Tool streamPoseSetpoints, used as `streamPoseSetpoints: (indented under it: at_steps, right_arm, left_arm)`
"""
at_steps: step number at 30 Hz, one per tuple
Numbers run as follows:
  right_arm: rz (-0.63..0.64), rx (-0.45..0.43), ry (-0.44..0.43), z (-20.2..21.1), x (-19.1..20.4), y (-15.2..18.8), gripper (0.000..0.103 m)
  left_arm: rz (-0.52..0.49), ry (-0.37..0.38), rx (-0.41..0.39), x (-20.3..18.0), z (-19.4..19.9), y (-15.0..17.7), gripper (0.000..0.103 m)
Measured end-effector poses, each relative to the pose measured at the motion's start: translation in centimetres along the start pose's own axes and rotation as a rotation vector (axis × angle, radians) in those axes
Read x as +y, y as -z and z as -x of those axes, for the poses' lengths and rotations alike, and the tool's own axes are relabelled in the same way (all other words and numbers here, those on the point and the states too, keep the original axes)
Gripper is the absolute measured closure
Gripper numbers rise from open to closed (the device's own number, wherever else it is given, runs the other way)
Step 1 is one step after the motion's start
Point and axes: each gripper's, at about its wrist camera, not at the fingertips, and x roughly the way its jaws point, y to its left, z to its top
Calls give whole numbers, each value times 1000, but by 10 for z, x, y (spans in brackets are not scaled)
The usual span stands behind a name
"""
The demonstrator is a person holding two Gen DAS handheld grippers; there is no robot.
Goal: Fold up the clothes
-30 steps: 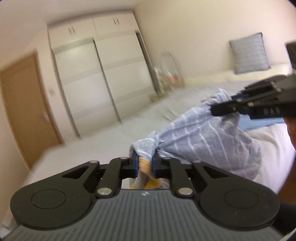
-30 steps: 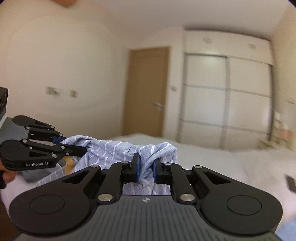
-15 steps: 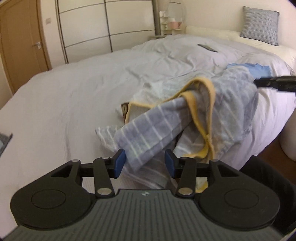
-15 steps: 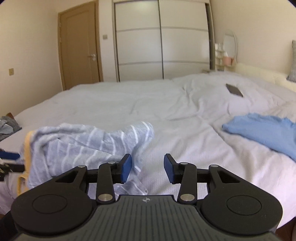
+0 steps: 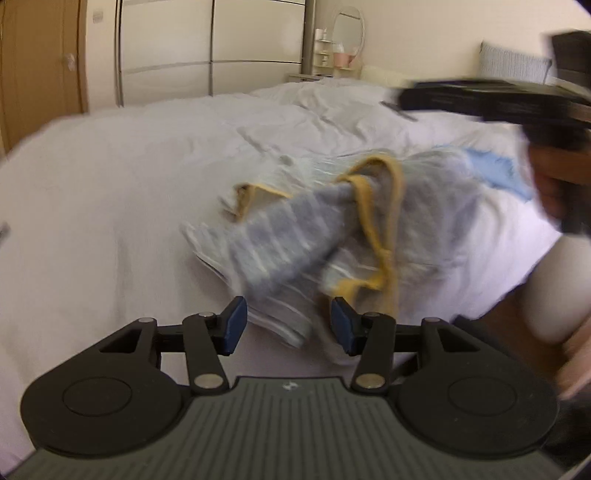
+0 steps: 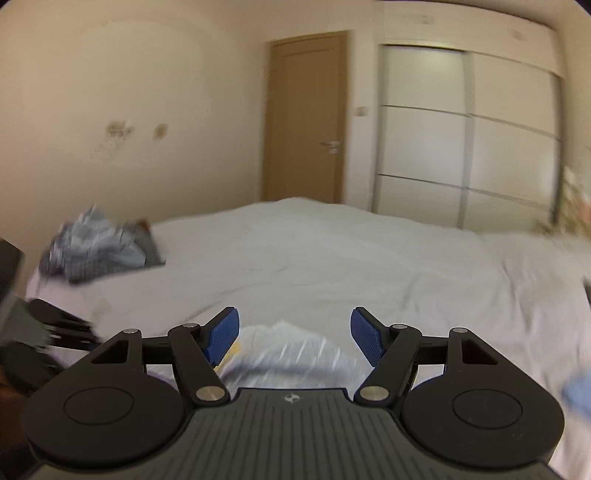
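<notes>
Grey-and-white striped garment with mustard-yellow trim (image 5: pixel 314 229) lies crumpled on the white-sheeted bed (image 5: pixel 110 192), its near edge between the opening, non-gripping jaws of the left gripper (image 5: pixel 284 325). Right gripper (image 6: pixel 295 332) is opening wide above the cloth, holding nothing. No readable writing shows.

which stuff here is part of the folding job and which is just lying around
Part of the job:
- striped garment with yellow trim, crumpled on the bed
- blue garment
- pile of clothes at the bed's corner
- left gripper, opening
- right gripper, opening

Lying about:
- pillow
- mirror
- wardrobe
- door
</notes>
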Motion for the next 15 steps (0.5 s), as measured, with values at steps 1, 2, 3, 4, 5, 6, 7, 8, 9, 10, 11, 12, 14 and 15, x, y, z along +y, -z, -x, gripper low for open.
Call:
streamPoseSetpoints:
  at_steps: [1, 2, 3, 4, 5, 6, 7, 8, 9, 10, 11, 12, 14, 15]
  right_arm:
    - [48, 14, -12, -13, -2, -6, 34]
    - [92, 27, -25, -27, -3, -13, 34]
    - [125, 41, -41, -38, -2, -19, 34]
    - [151, 56, -59, -47, 0, -23, 34]
    - [185, 76, -78, -58, 3, -26, 34]
    - [226, 100, -99, -70, 6, -29, 34]
    - [267, 130, -122, -81, 8, -32, 34]
    - [308, 164, -148, -91, 10, -34, 34]
    - [341, 195, -169, -101, 12, -35, 34]
    - [368, 224, -186, -111, 14, -34, 33]
    - [386, 260, -207, -121, 15, -33, 33]
    - [399, 299, -233, -131, 16, -30, 33]
    - [425, 374, -285, -150, 19, -22, 33]
    - [429, 413, -300, -162, 21, -18, 33]
  left_arm:
    - [-1, 18, 1, -4, -2, 2, 58]
    - [-1, 36, 2, -7, -5, 5, 58]
    - [-2, 55, 3, -11, -7, 7, 58]
    - [-8, 70, 1, -15, -11, 9, 58]
    - [-20, 79, 1, -19, -17, 10, 58]
    - [-34, 86, 4, -23, -22, 11, 58]
    - [-53, 91, 6, -27, -27, 12, 59]
    - [-74, 98, 14, -30, -31, 13, 62]
    - [-94, 107, 26, -32, -34, 15, 81]
    - [-112, 112, 39, -34, -37, 17, 97]
    - [-126, 109, 41, -35, -37, 18, 97]
    - [-139, 104, 33, -35, -35, 20, 97]
    - [-141, 95, 12, -30, -31, 20, 98]
    - [-138, 87, 1, -27, -28, 20, 98]
